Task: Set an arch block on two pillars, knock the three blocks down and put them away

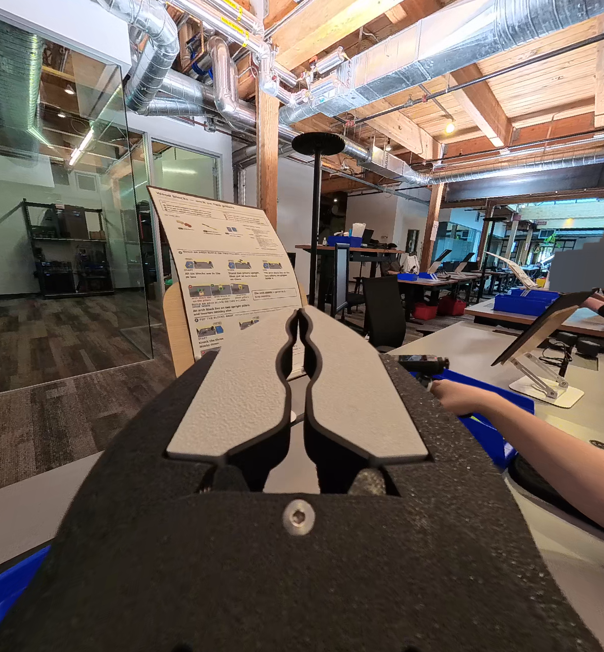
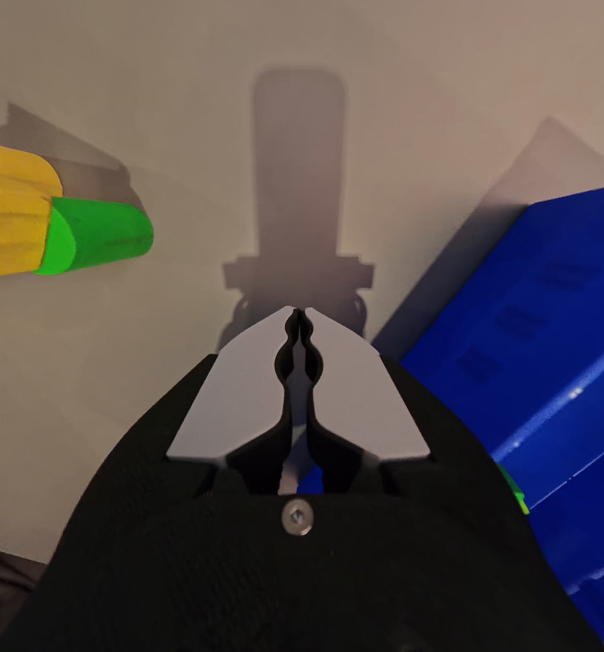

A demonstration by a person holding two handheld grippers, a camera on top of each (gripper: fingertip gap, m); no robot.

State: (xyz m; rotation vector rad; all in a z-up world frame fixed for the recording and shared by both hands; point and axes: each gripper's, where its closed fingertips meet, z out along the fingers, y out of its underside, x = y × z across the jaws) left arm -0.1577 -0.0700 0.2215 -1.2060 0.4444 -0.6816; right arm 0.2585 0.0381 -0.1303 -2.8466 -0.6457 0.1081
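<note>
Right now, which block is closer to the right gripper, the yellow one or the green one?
The green block. It lies on the table past the end of the yellow block, nearer the right gripper.

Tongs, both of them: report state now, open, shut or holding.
Left tongs: closed, tips together, holding nothing.
Right tongs: closed, tips together, holding nothing.

One printed instruction sheet (image 1: 228, 278) stands propped on a wooden stand (image 1: 178, 328) on the counter in the left wrist view; it carries headings, numbered steps and small captioned pictures. Yellow labels (image 1: 240, 14) sit on ceiling pipes. The right wrist view shows no writing.
</note>
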